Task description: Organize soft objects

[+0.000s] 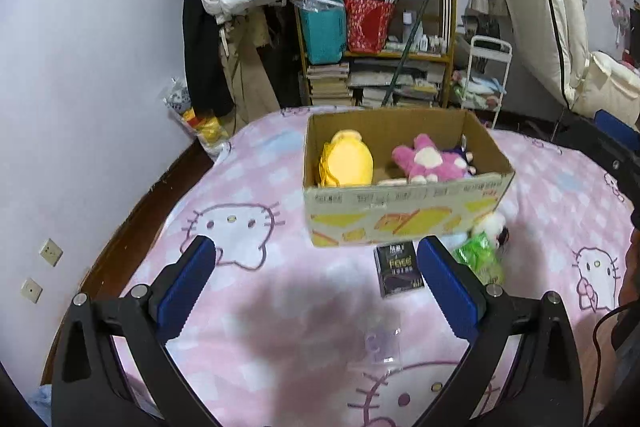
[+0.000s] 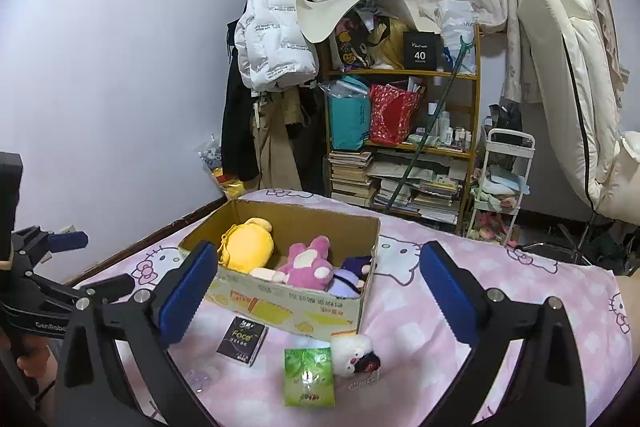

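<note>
An open cardboard box (image 1: 404, 211) (image 2: 280, 311) stands on the pink bed. Inside lie a yellow plush (image 1: 346, 163) (image 2: 250, 245), a pink plush (image 1: 428, 161) (image 2: 308, 263) and a purple plush (image 2: 352, 275). A small white plush (image 2: 356, 349) (image 1: 494, 227) lies on the bed just outside the box's near right corner, beside a green packet (image 2: 309, 377) (image 1: 478, 257). My left gripper (image 1: 316, 291) is open and empty above the bed in front of the box. My right gripper (image 2: 316, 291) is open and empty, above the green packet and white plush.
A black packet (image 1: 398, 269) (image 2: 242, 341) lies on the bed in front of the box. A clear plastic piece (image 1: 382, 343) (image 2: 198, 381) lies nearer. The left gripper body (image 2: 36, 291) shows at the right wrist view's left edge. A cluttered shelf (image 2: 404, 143) and hanging coats (image 2: 272, 39) stand behind the bed.
</note>
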### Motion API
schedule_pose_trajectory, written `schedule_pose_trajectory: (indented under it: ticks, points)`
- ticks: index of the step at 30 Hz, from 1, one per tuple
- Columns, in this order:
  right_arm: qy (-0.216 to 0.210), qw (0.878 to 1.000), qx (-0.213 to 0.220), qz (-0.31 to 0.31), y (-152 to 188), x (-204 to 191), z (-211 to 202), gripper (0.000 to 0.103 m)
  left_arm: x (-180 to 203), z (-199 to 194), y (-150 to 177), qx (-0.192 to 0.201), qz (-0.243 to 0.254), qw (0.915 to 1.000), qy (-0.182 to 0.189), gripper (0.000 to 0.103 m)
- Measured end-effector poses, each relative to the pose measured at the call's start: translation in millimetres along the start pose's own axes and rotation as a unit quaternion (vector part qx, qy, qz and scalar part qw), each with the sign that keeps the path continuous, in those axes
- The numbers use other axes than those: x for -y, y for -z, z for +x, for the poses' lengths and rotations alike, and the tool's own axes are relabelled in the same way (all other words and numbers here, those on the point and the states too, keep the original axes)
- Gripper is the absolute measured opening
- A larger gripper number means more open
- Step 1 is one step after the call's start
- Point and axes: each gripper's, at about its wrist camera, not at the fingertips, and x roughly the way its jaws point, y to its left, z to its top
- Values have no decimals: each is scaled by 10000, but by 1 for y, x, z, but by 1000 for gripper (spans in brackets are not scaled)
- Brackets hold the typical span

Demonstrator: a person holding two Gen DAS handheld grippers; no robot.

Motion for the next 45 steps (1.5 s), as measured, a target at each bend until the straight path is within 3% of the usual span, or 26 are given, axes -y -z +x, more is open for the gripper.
schedule_pose_trajectory:
  ticks: [18, 30, 36, 45]
  points:
    - [26, 9984, -556, 46, 42, -1, 12, 103, 12, 28, 25, -737, 169, 9971, 34, 99]
    - [29, 9952, -977, -16, 56, -1, 34, 103, 13, 58, 35, -1227, -25, 9920, 310, 100]
    - [51, 9941, -1080, -3, 60, -1, 43, 103, 11, 71, 42, -1383, -120, 9901, 211, 99]
    - [20, 9907, -1358, 51, 67, 7, 59, 103, 6, 94, 46, -1731, -371, 9835, 364, 99]
